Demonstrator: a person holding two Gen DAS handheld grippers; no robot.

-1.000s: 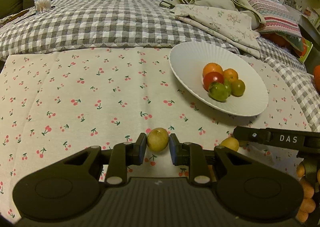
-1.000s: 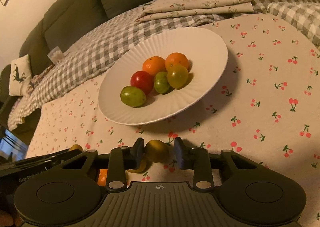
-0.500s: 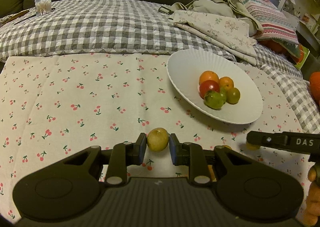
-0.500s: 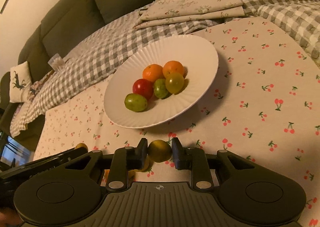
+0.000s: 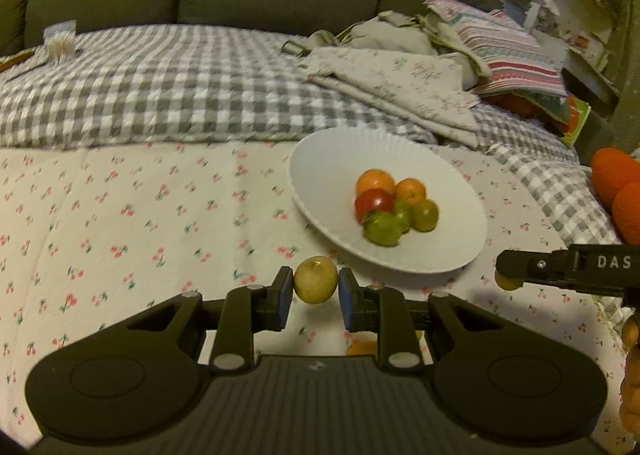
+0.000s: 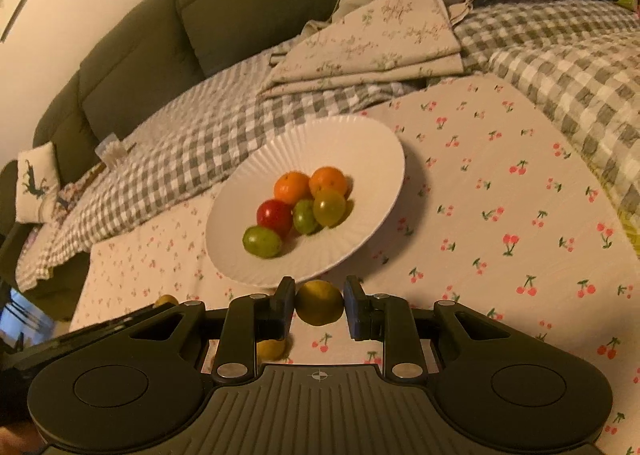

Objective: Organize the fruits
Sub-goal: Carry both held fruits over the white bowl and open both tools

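Both hand-held grippers pinch a small round fruit, short of the plate.

Left hand-held gripper (image 5: 315,292) grips a yellow-green fruit (image 5: 315,285) across its middle; right hand-held gripper (image 6: 319,303) clamps a yellow fruit (image 6: 319,302) likewise. Each looks light, smooth, apt to roll and bruise: hold gently. White plate (image 6: 372,139) ahead carries six fruits.

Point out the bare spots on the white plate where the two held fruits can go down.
The white plate is bare along its far side, toward the gingham blanket, and on its near rim facing both grippers. The middle is crowded: six fruits sit clustered there. The left gripper holds a yellow-green fruit, the right gripper a yellow fruit.
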